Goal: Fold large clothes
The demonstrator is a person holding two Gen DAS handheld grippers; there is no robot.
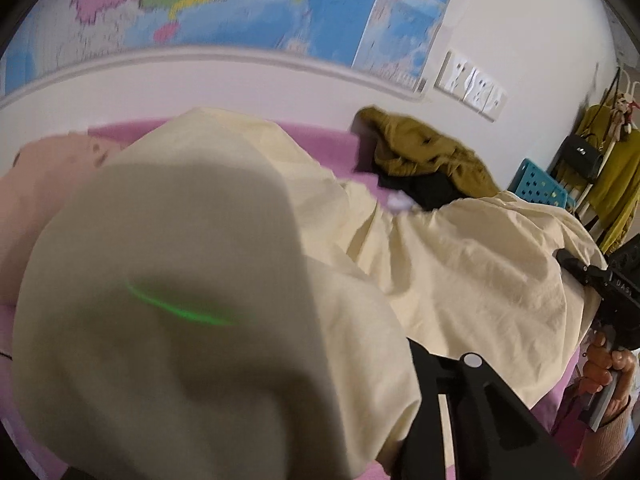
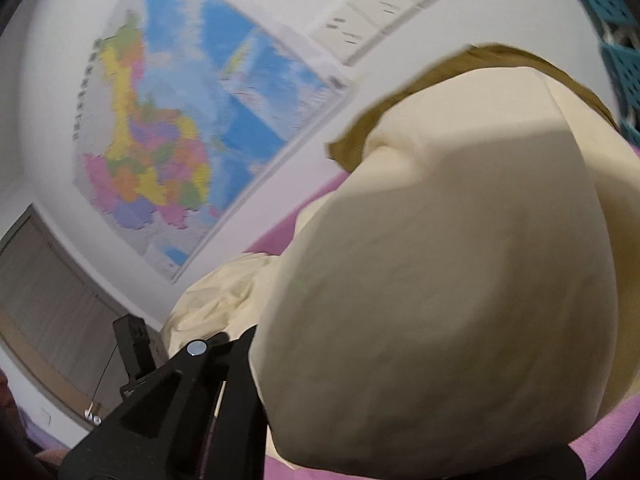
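Lying across a pink-sheeted bed (image 1: 320, 136), a large cream garment (image 1: 460, 264) fills most of both wrist views, and a raised fold of it hangs so close to each lens that it blurs. At far left of the left wrist view, a pale pink pillow (image 1: 36, 200) sits on the bed, touching the cream cloth. Further right, the left gripper (image 1: 404, 384) has its jaws closed on a bunched edge of the garment; only one black finger shows, with cloth covering the rest. Behind, an olive garment (image 1: 424, 148) lies heaped over something black near the wall, beneath a coloured map (image 1: 248, 4). At the right edge, the right gripper (image 1: 568, 260) pinches the far edge of the cream cloth with narrow jaws, a hand (image 1: 608, 364) wrapped around its handle
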